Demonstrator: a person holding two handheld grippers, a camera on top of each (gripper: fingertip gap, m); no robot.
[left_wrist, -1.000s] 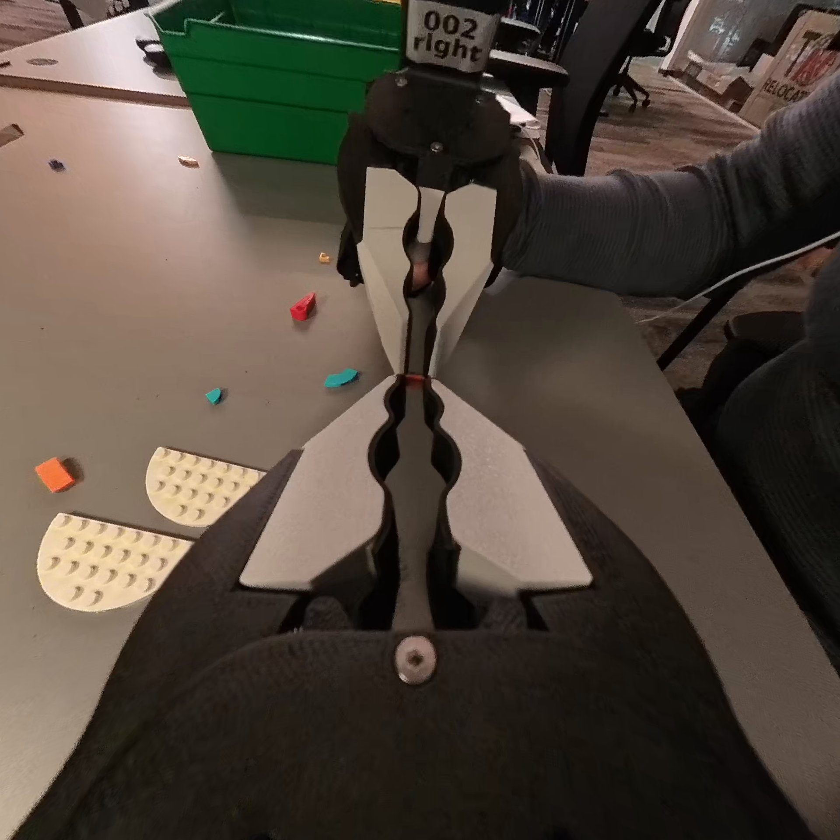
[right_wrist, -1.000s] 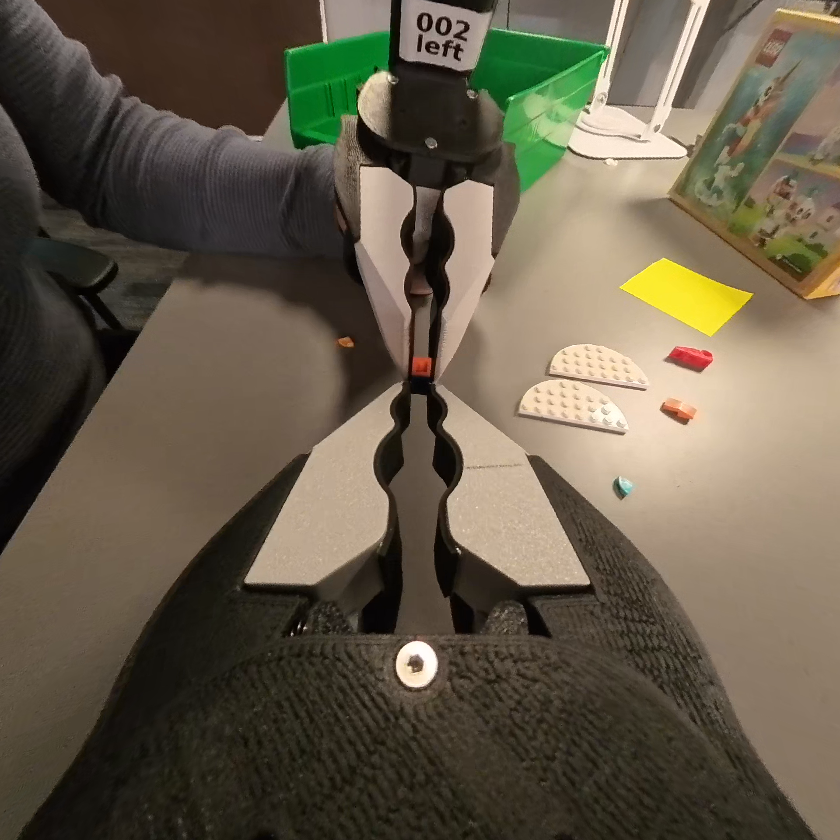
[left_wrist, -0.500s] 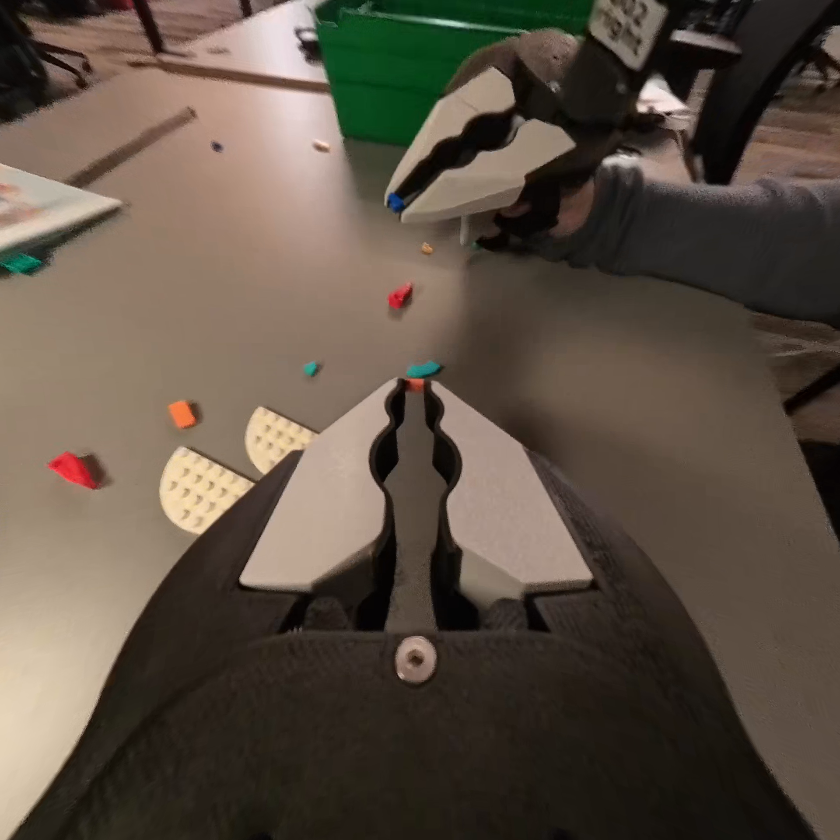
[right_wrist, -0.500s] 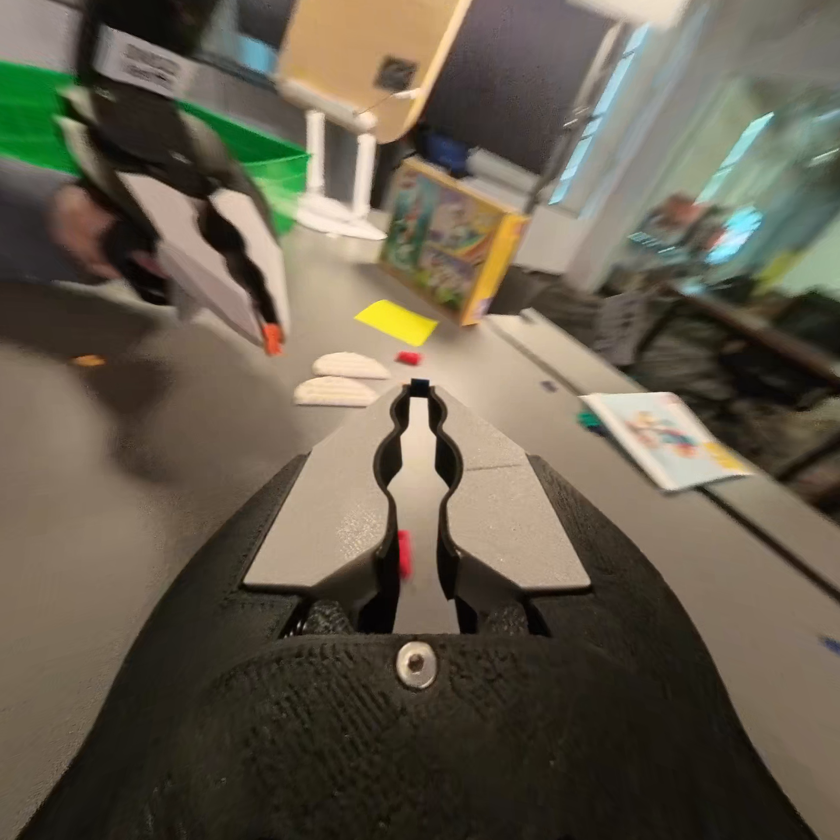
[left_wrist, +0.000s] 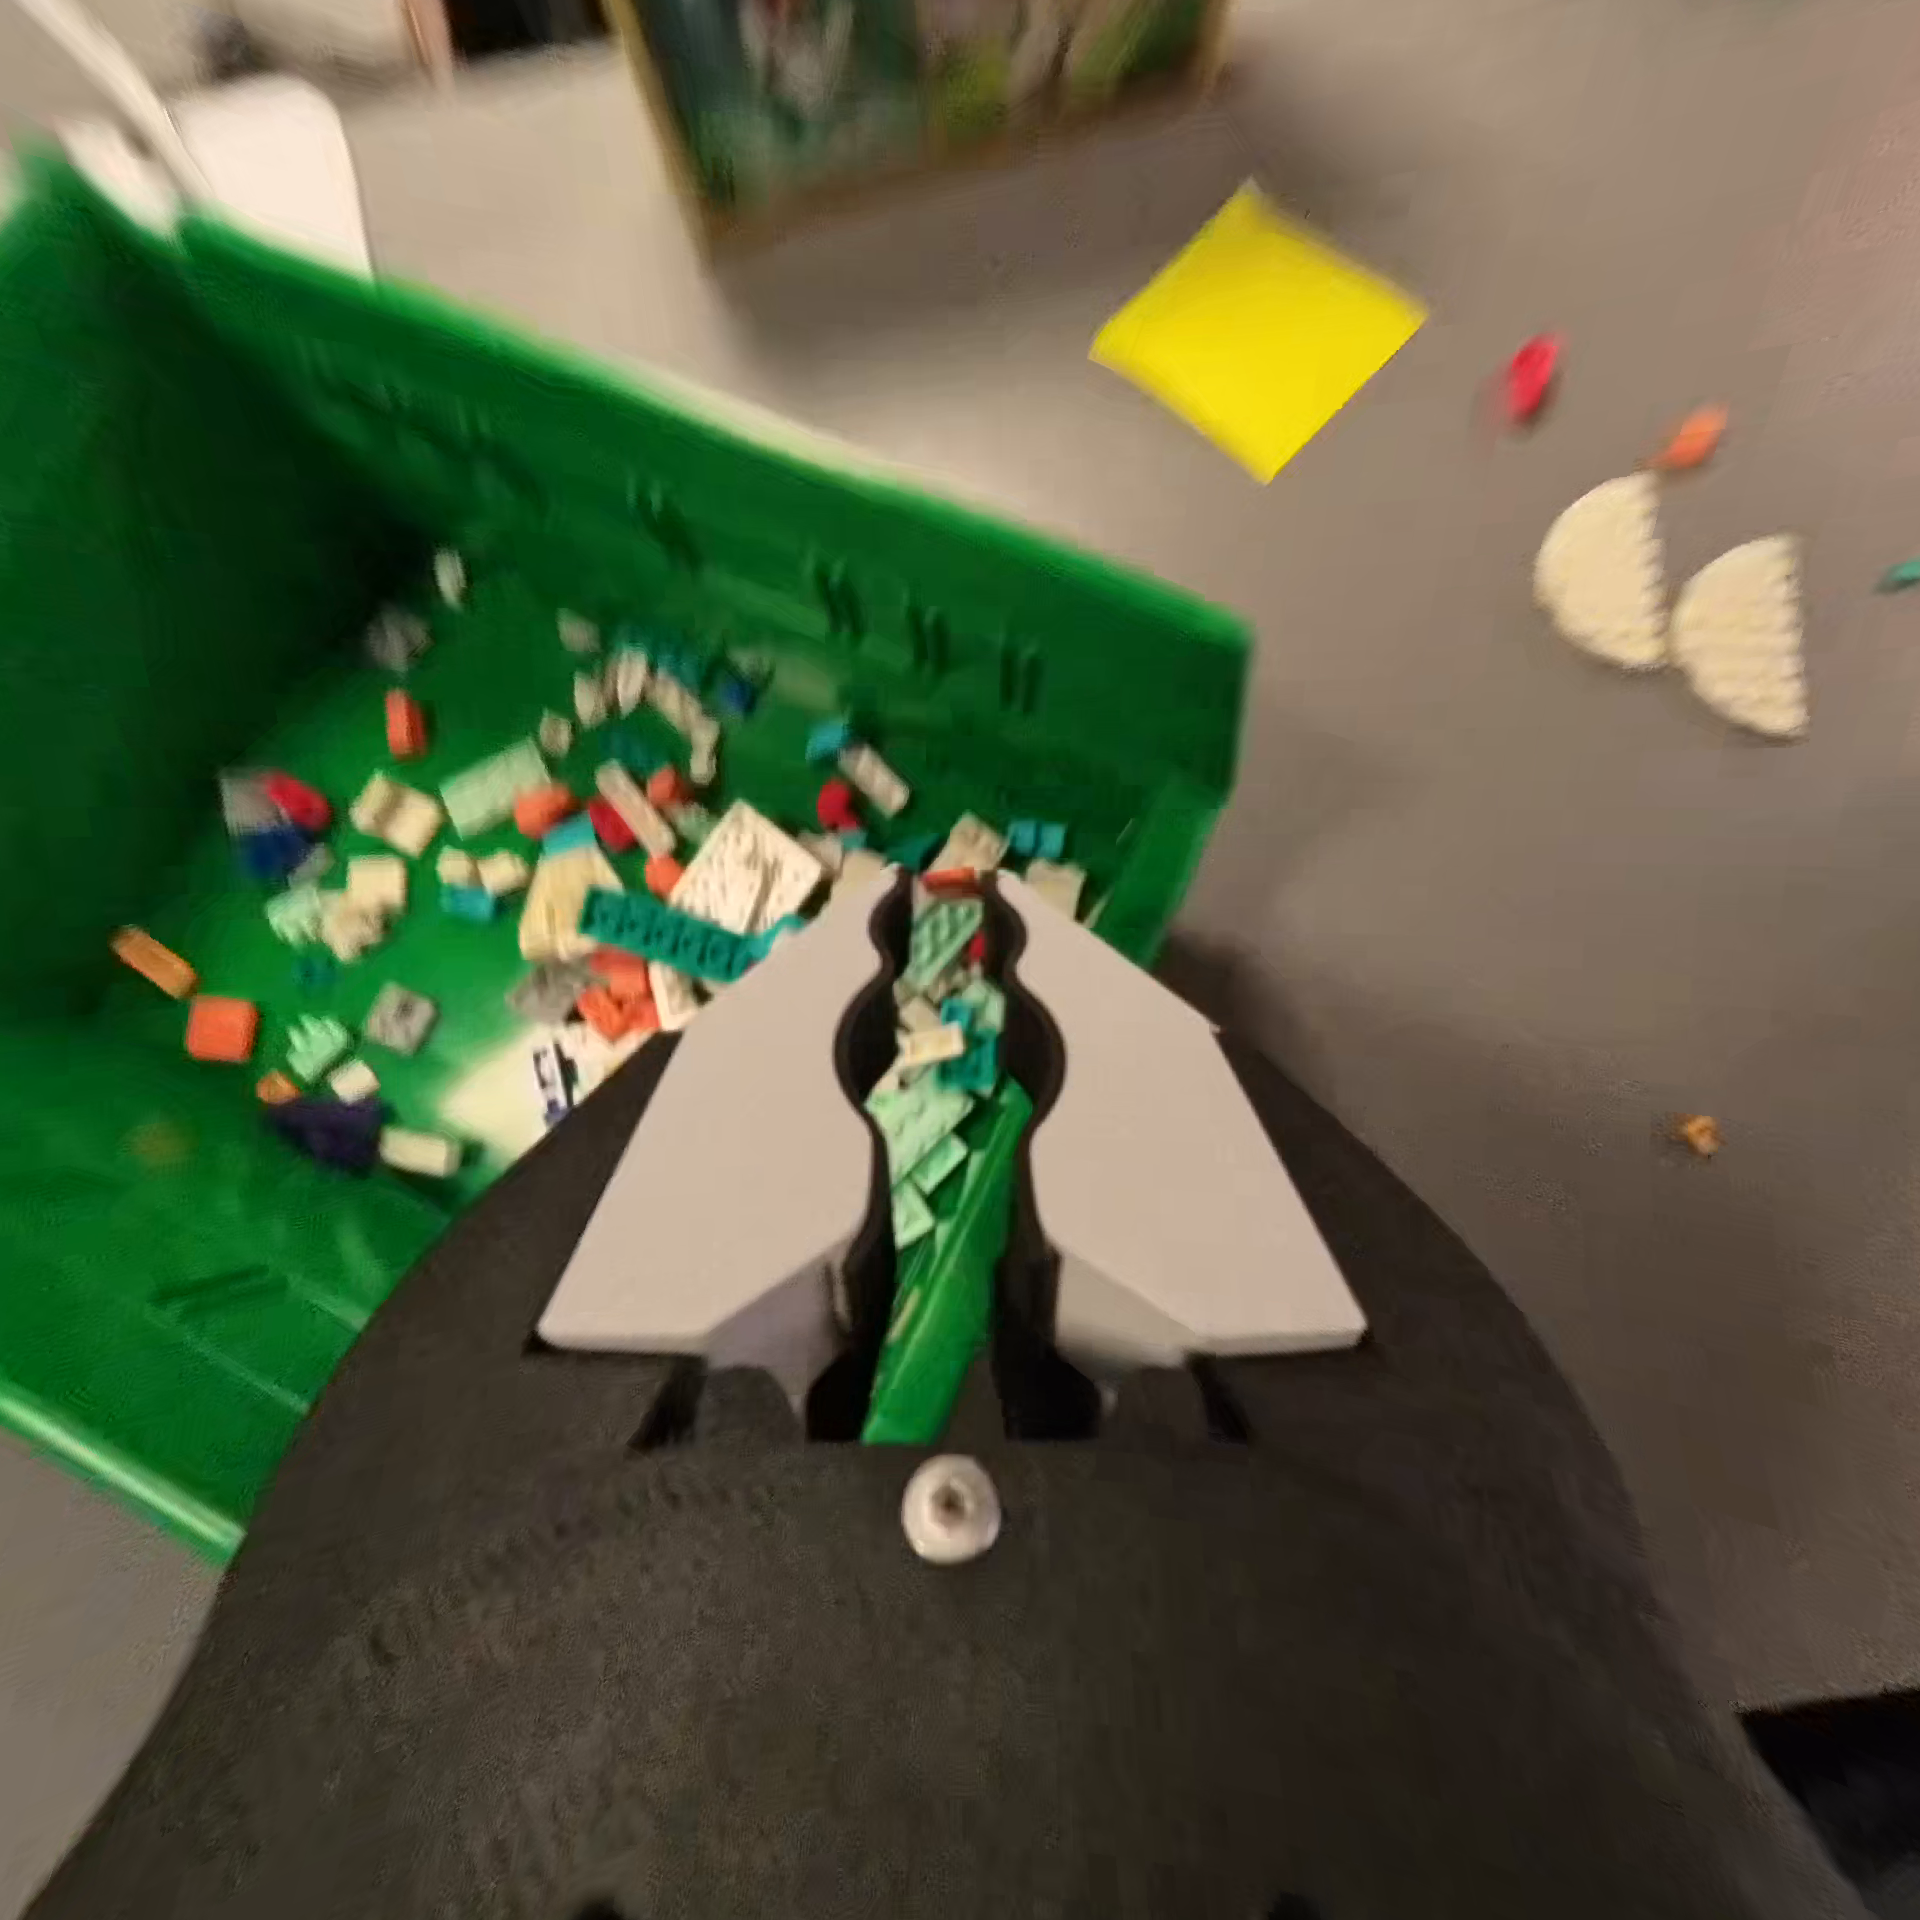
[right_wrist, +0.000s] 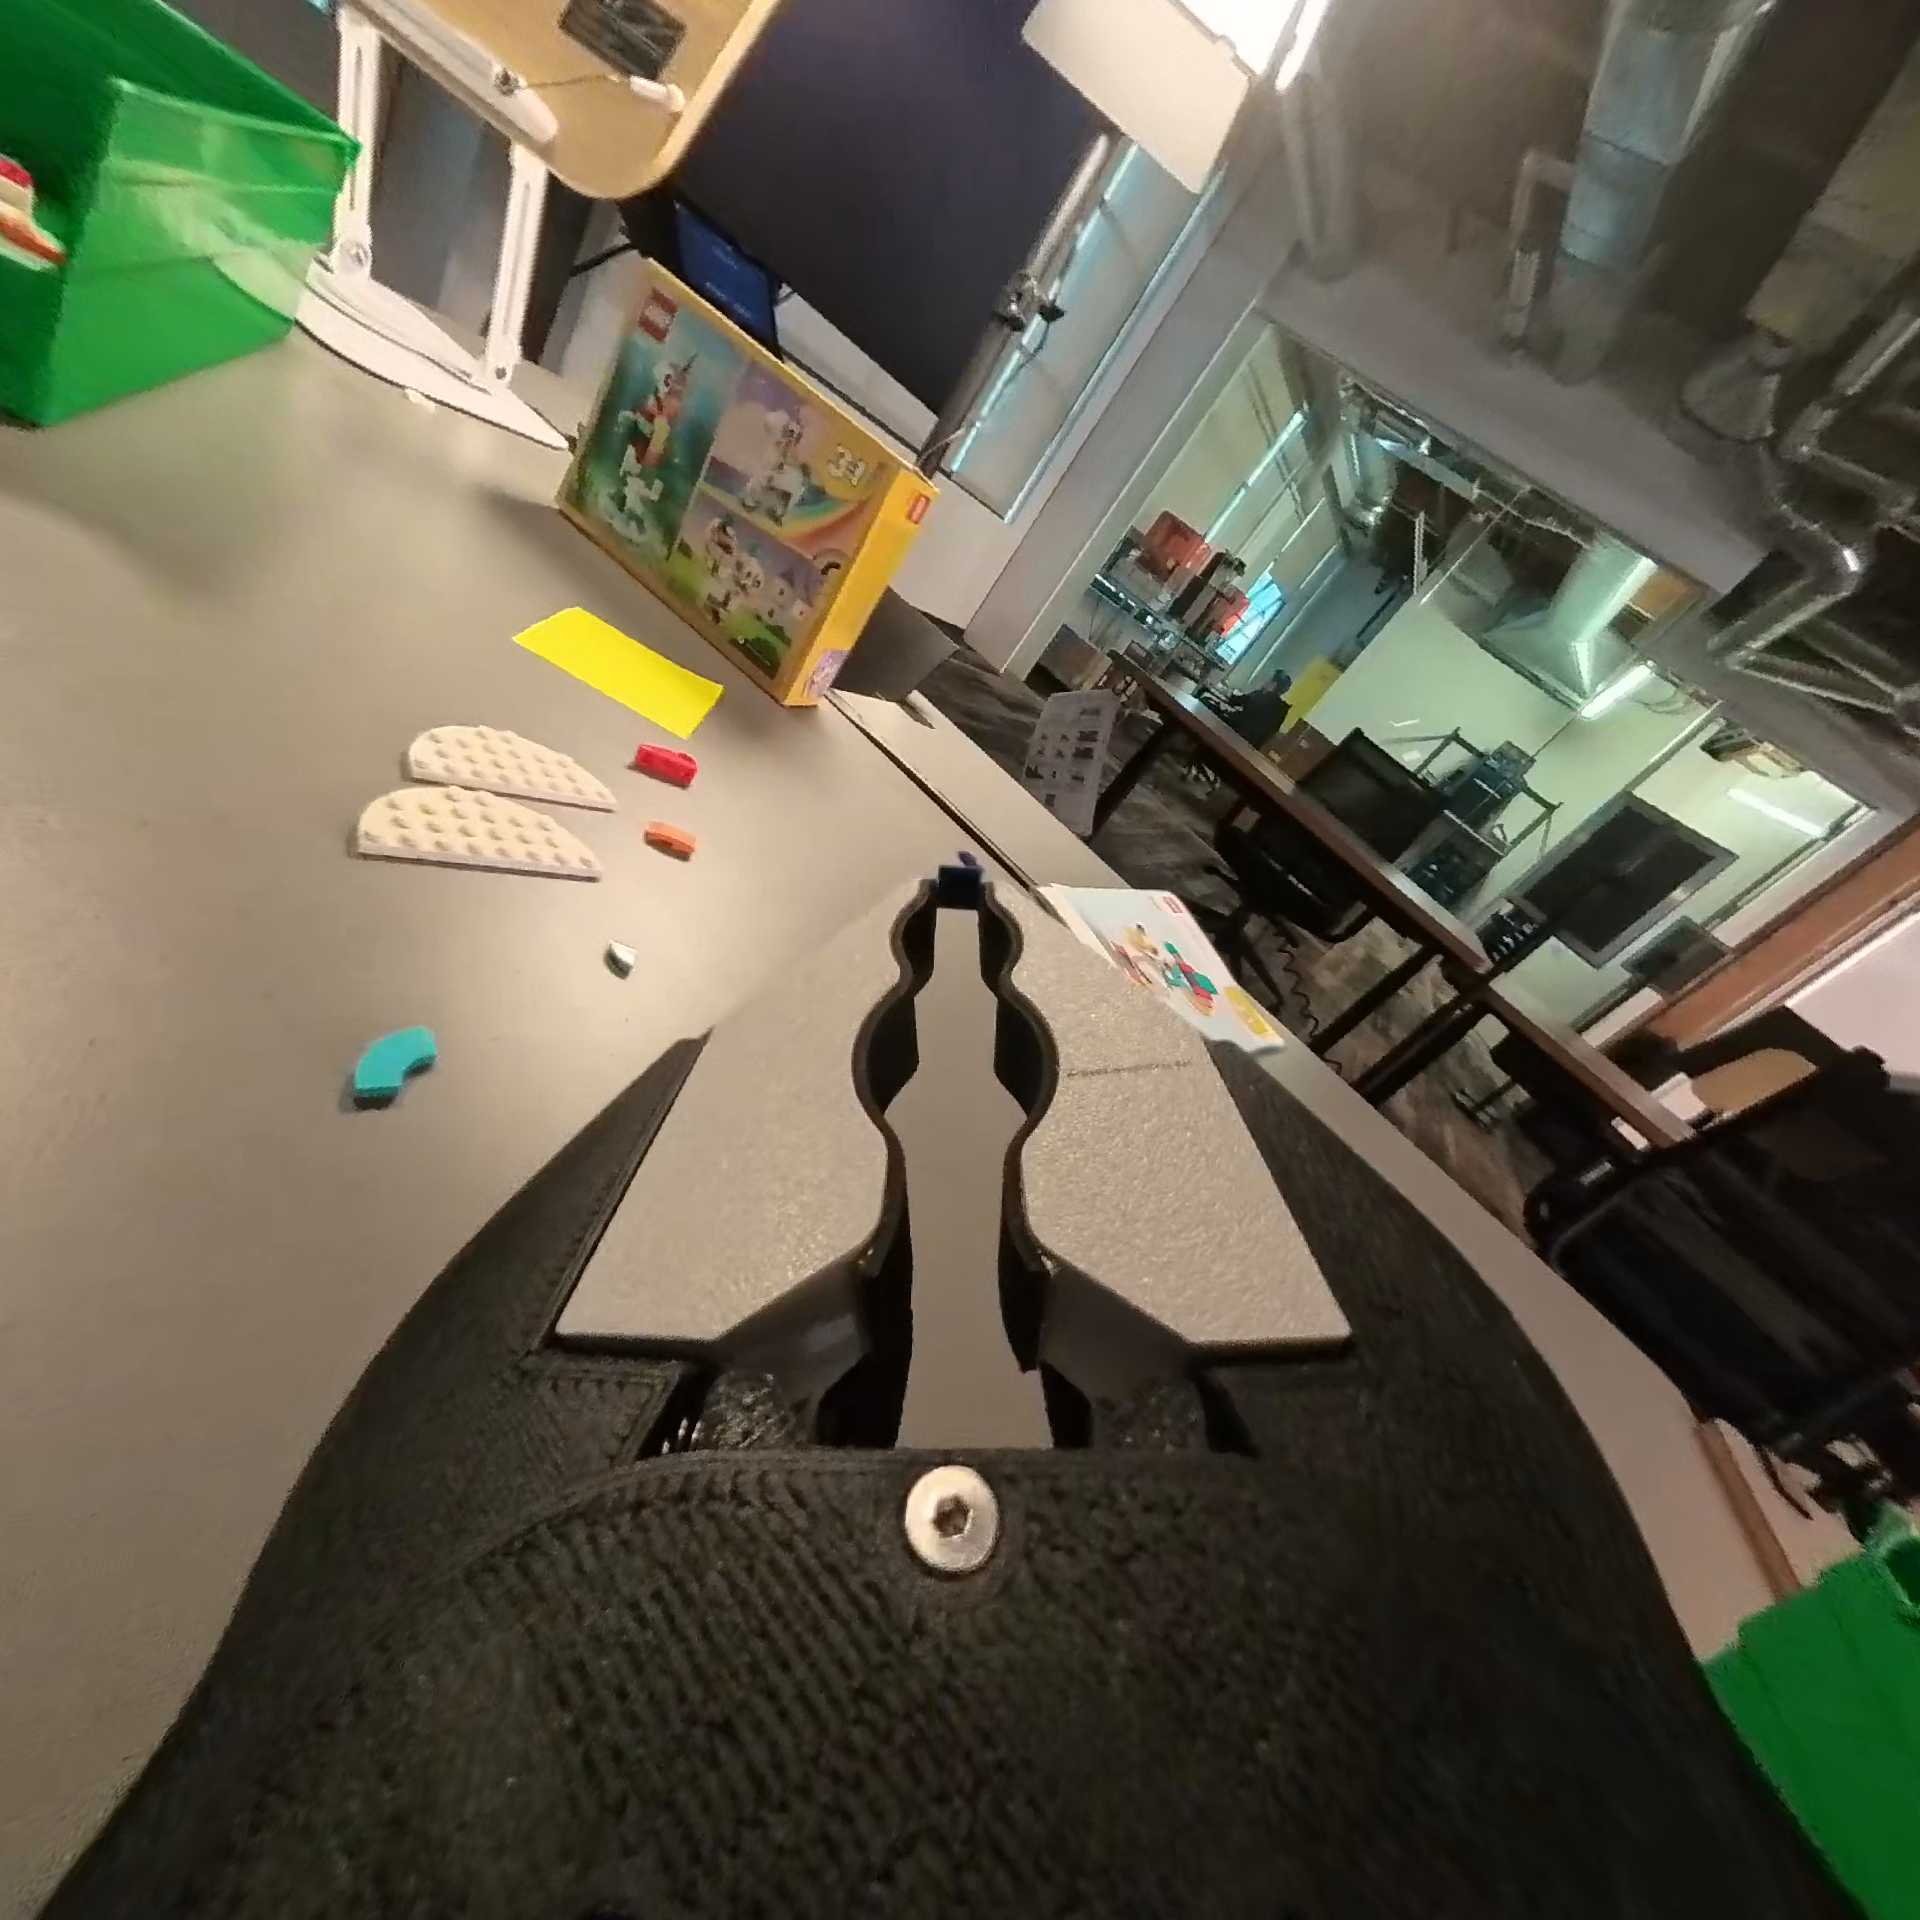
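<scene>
Pinching a tiny orange-red piece (left_wrist: 951, 881) at the very tips of my left tongs (left_wrist: 953, 883), pressed together on it and held above the green bin (left_wrist: 1195, 717), near its right-hand wall. The view is blurred, so I cannot tell the piece's exact shape.

My right tongs (right_wrist: 958, 881) are also pressed together, on a small dark-blue piece (right_wrist: 958, 879) right at the tips, over the grey table (right_wrist: 156, 644).

My guess on handling: both pieces are hard plastic, very light, stiff and slick, with little surface to grip. A tip pinch across flat sides suits them, and they could pop out if squeezed skew.

The bin below and left of my left tongs holds a loose heap of small bricks and plates in white, mint, teal, orange, red and dark blue.

Ahead-left of my right tongs lie two white half-round plates (right_wrist: 478, 821), a red piece (right_wrist: 665, 764), an orange piece (right_wrist: 669, 837), a teal curved piece (right_wrist: 393, 1064) and a yellow sheet (right_wrist: 618, 670). A toy box (right_wrist: 727, 520) stands beyond, and a booklet (right_wrist: 1174, 966) lies just right of the tips.
</scene>
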